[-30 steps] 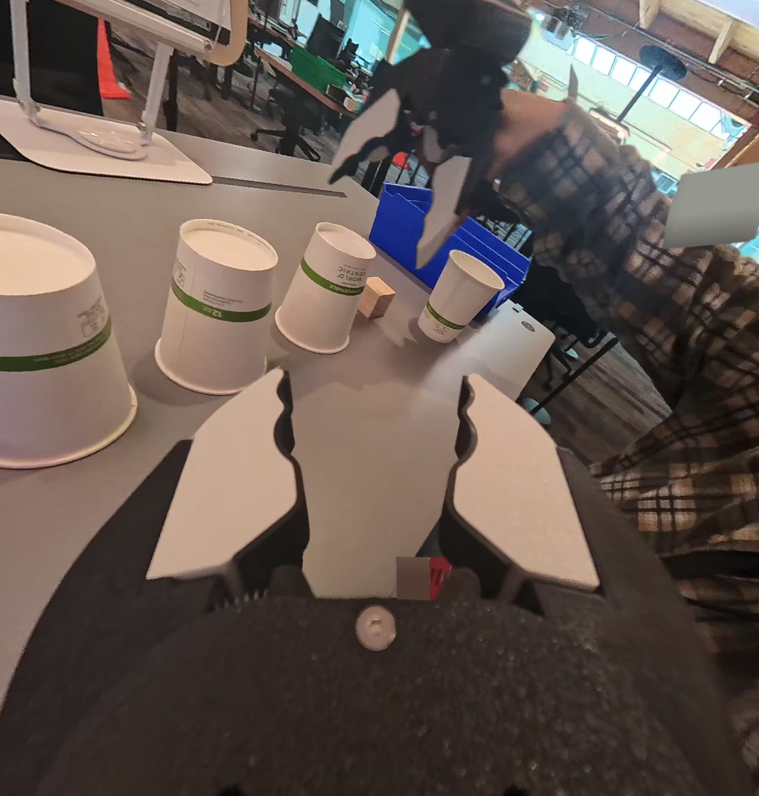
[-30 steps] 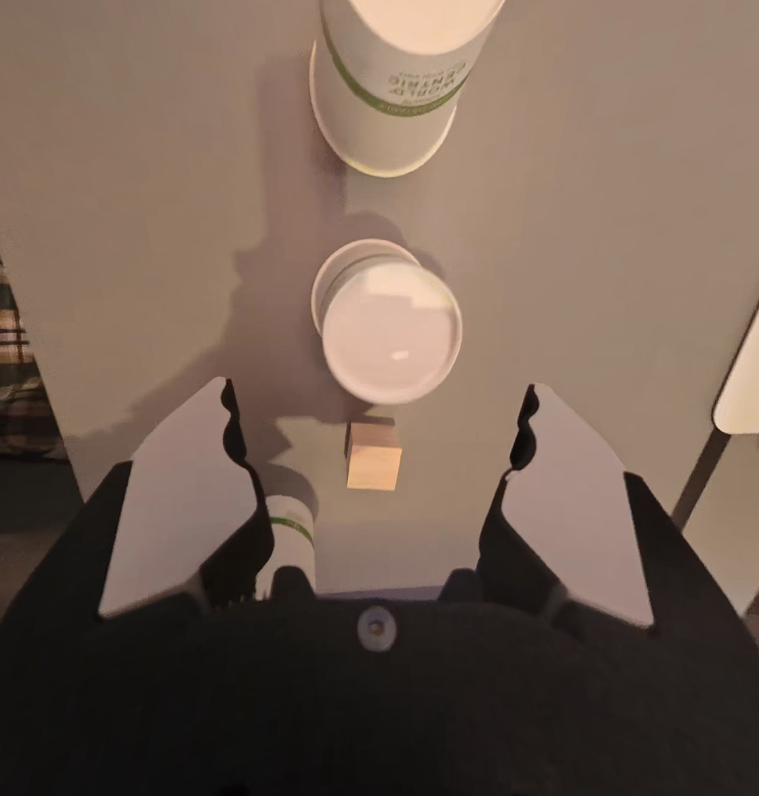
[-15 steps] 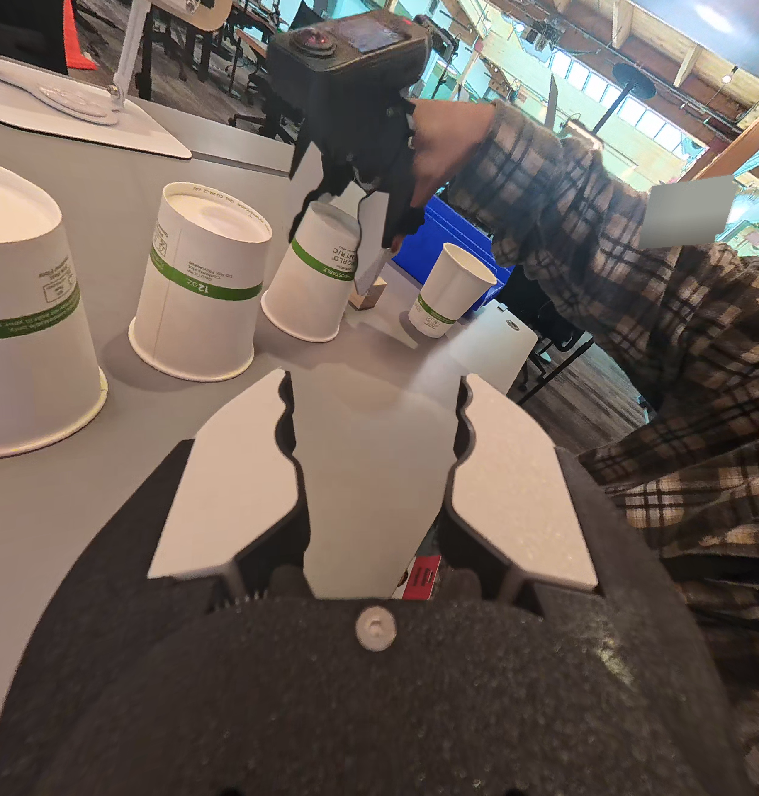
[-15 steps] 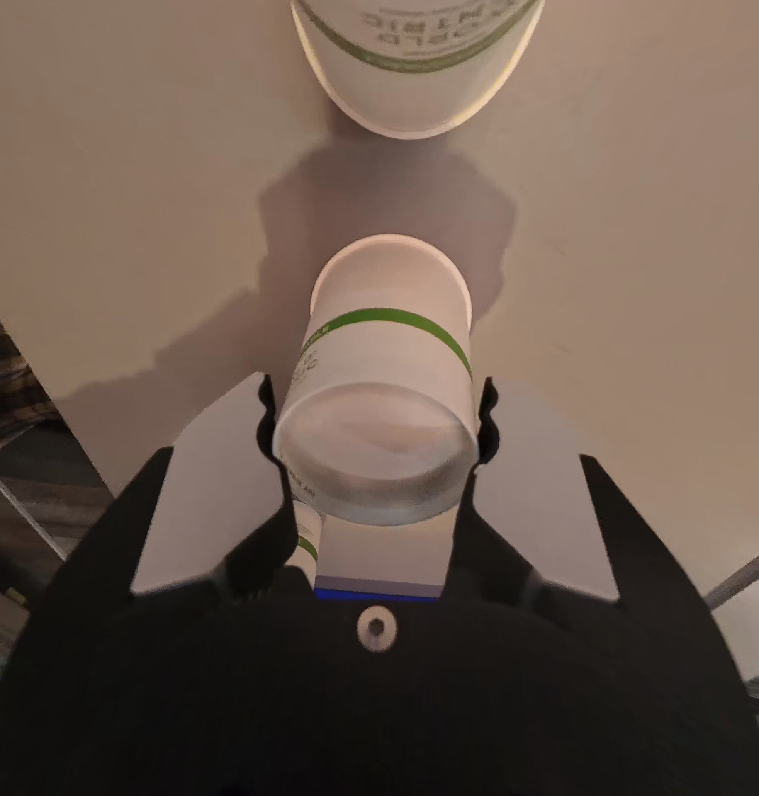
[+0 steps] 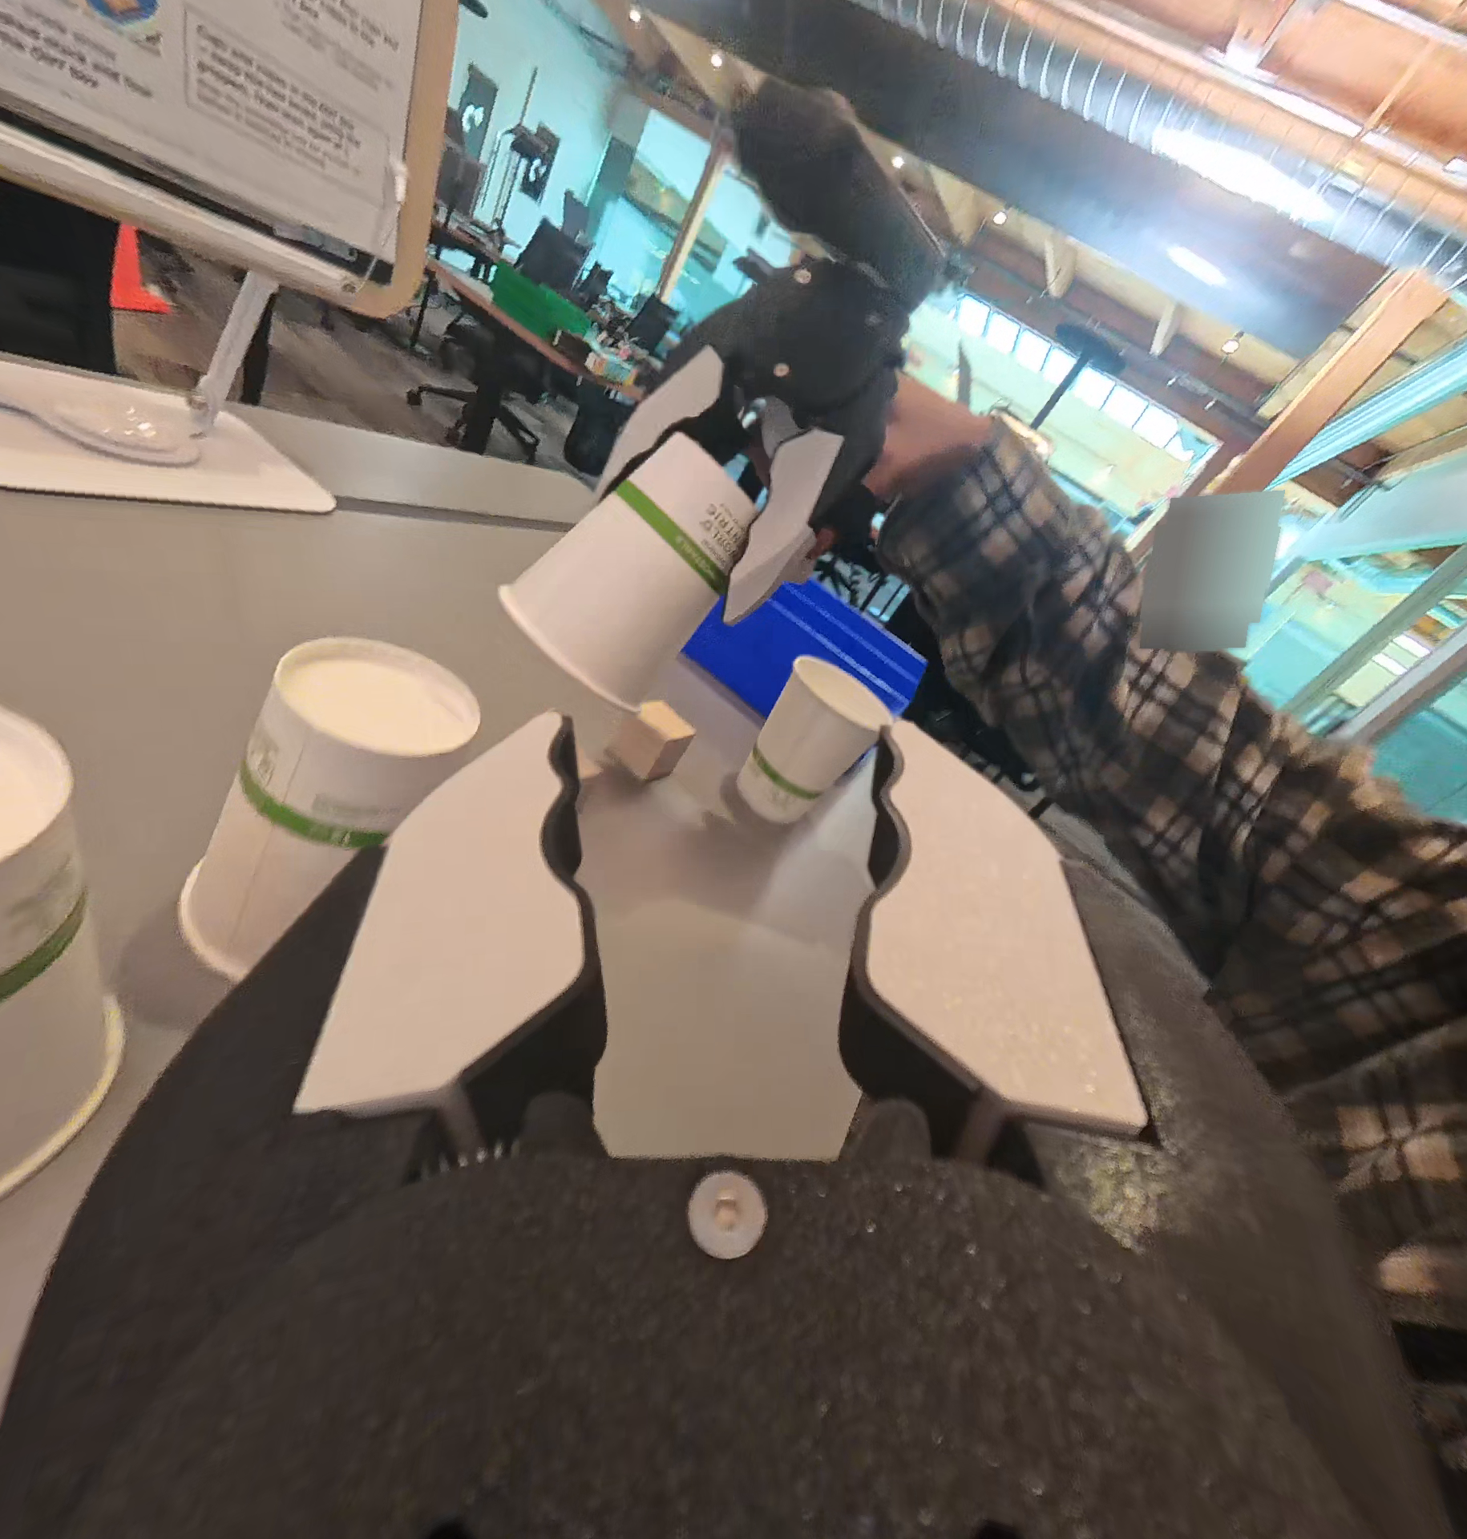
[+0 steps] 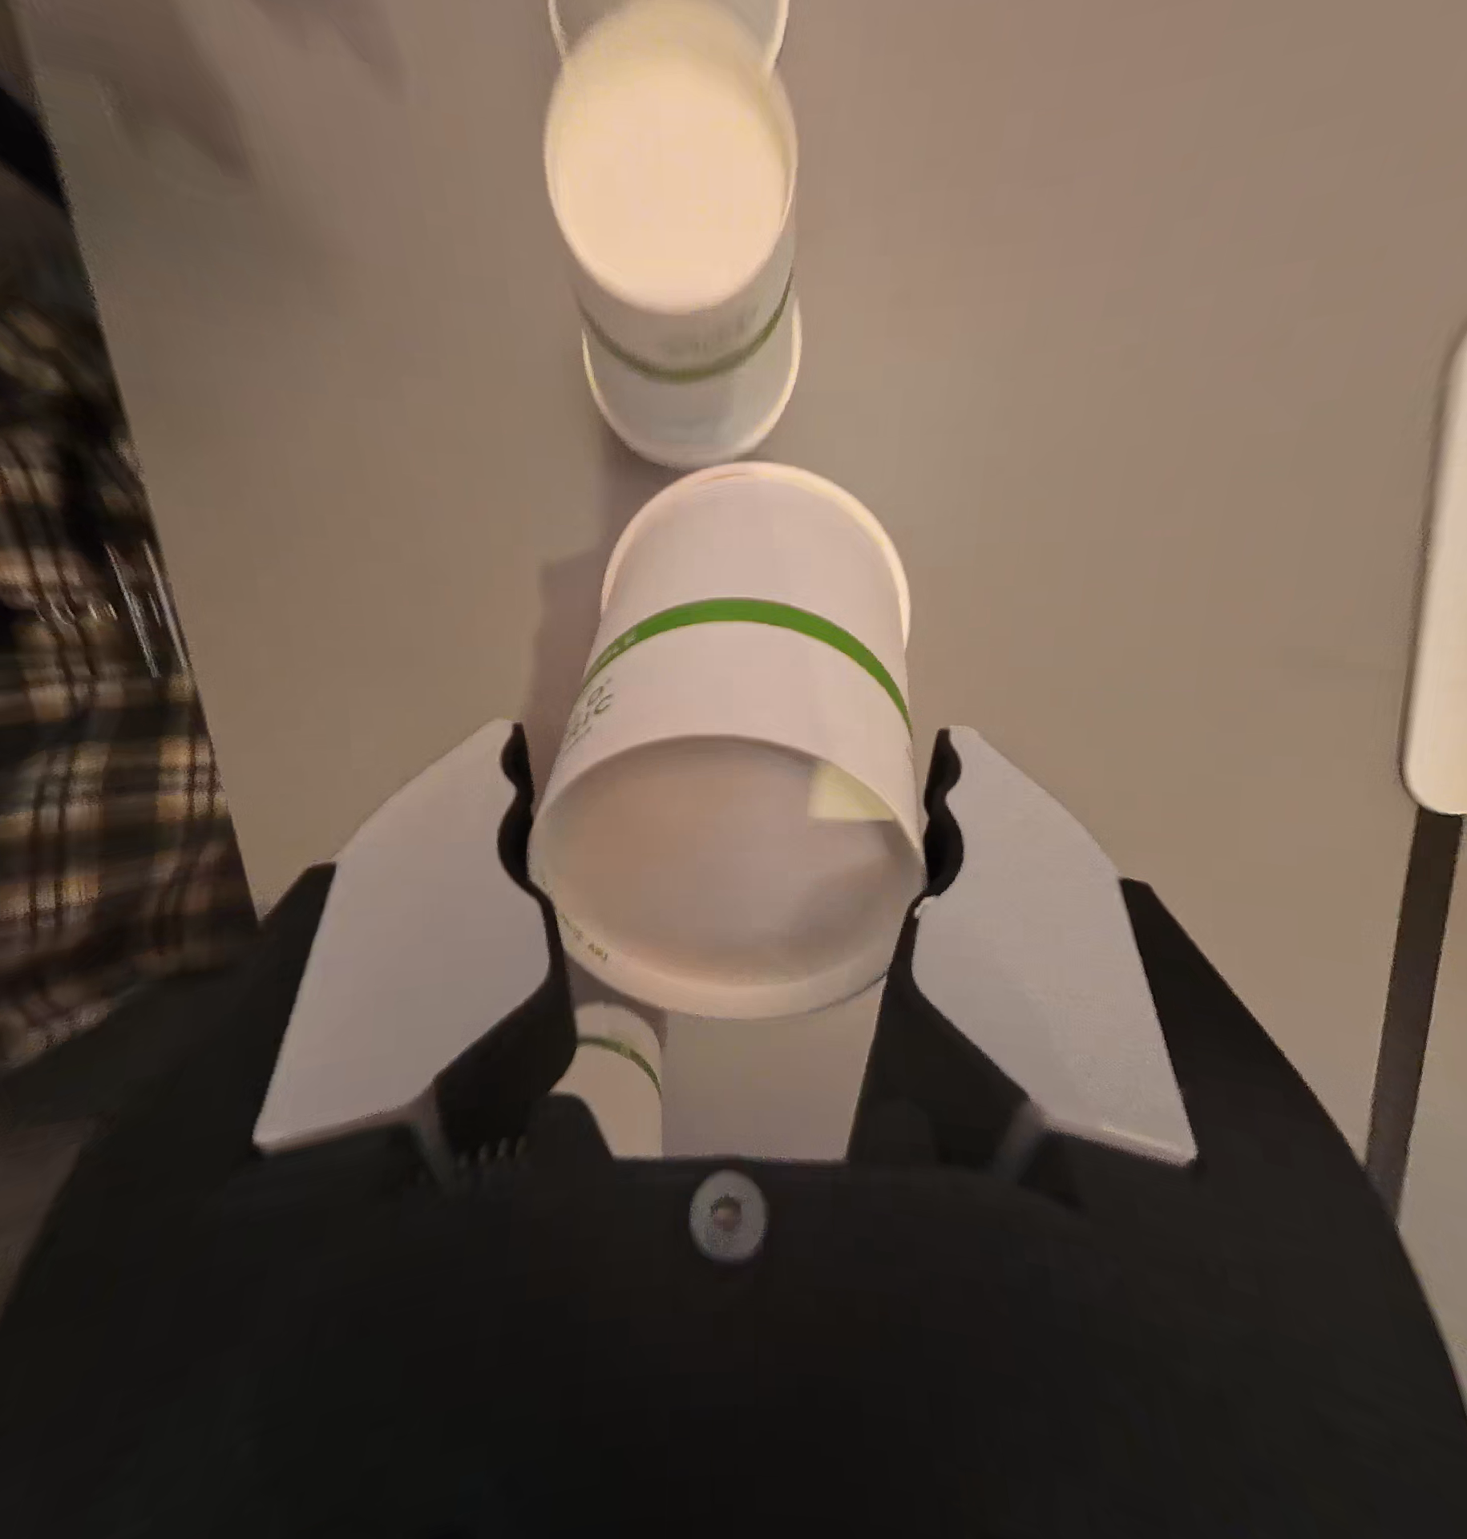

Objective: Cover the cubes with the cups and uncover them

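The left tool (image 5: 718,799) hangs released over the desk (image 5: 214,583) with nothing between its jaws. Beyond it two inverted cups (image 5: 330,799) stand untouched, so their uncovering looks left to do. Toward the far corner the right tool (image 6: 726,824) is clenched on a tilted cup (image 6: 747,749), raised above a bare wooden cube (image 5: 651,749); a small upright cup (image 5: 805,749) stands beside it
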The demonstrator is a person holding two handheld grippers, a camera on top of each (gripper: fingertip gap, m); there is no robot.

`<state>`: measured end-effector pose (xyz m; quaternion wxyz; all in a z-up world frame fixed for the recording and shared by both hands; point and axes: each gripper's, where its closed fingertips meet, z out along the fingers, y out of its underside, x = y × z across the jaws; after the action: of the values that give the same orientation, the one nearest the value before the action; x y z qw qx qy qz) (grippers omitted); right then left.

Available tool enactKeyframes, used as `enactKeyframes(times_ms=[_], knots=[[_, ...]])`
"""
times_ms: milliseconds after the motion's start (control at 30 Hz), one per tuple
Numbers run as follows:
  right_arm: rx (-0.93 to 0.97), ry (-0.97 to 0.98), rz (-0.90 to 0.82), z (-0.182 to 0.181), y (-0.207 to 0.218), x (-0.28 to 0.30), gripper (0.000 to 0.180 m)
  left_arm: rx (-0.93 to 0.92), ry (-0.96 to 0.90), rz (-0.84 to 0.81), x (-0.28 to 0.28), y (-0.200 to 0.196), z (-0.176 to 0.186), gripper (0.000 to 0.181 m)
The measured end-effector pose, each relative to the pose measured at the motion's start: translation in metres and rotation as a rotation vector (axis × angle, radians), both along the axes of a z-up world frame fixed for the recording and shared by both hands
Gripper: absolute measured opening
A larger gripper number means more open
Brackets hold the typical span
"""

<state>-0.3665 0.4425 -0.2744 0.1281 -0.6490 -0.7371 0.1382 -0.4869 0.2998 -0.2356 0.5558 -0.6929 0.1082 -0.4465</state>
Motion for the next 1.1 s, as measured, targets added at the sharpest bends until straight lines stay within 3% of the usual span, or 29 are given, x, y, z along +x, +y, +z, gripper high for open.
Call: enactKeyframes(times_ms=[233, 400, 633, 867, 967, 1100], knots=[[0.018, 0.798, -0.183, 0.091, -0.028, 0.015, 0.09, -0.002, -0.154, -0.157, 0.038, 0.031, 0.033, 0.065], [0.015, 1.035, -0.209, 0.084, -0.064, 0.026, 0.09, -0.016, -0.254, -0.322, 0.075, 0.033, 0.047, 0.061], [-0.024, 1.145, -0.19, 0.076, -0.088, 0.021, 0.09, -0.039, -0.193, -0.348, 0.096, 0.039, 0.04, 0.058], [-0.025, 1.141, -0.162, 0.067, -0.095, 0.011, 0.09, -0.005, -0.151, -0.462, 0.113, 0.031, 0.042, 0.017], [-0.007, 1.053, -0.13, 0.053, -0.097, 0.015, 0.09, 0.019, -0.027, -0.524, 0.119, 0.024, 0.039, 0.007], [0.051, 0.802, -0.099, 0.033, -0.096, 0.041, 0.118, 0.056, 0.341, -0.583, 0.125, 0.02, 0.026, 0.0]])
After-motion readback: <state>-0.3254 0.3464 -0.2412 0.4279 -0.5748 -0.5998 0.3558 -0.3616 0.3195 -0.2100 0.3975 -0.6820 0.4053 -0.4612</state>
